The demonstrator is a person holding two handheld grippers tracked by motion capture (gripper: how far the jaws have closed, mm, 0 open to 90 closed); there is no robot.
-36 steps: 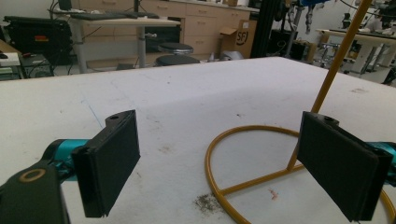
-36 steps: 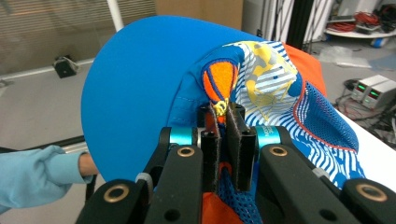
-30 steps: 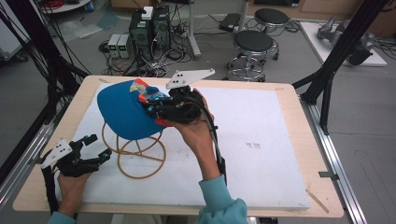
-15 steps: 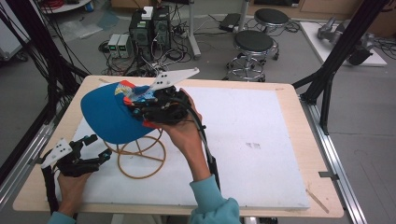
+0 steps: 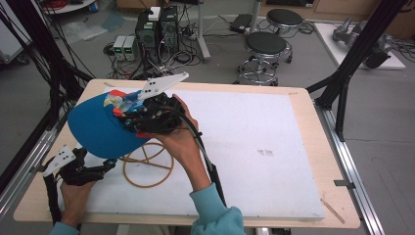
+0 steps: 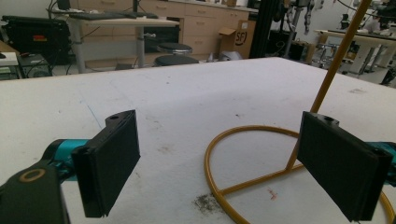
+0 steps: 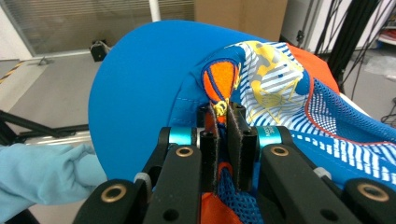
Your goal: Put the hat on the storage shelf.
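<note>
A: Where is the cap [image 5: 100, 129] right now?

B: You hold it up in the air over the left part of the desk [image 5: 293, 103], above the yellow wire stand [image 5: 147, 166]. Its blue brim points left and toward your near side, and the patterned orange and white crown sits far and right of the brim.

A: And how does your right gripper [image 7: 223, 116] hold it?

B: Its fingers [image 7: 209, 140] are pressed almost together, pinching the cap's front just where the brim meets the crown. In the right gripper view the fabric is squeezed in a thin fold between the two pads. From above, your right hand [image 5: 178, 142] wraps the gripper, just right of the cap.

A: What about your left gripper [image 6: 224, 158]?

B: Its fingers [image 6: 109, 163] are spread wide with nothing between them. You keep it low at the near left corner of the white mat [image 5: 254, 147], just left of the stand's ring. In the left gripper view the ring curves across the mat between the pads, and the stand's upright rod rises by the right pad.

A: Does the cap touch the stand?

B: I cannot tell; the brim hides the top of the stand in the high view.
</note>
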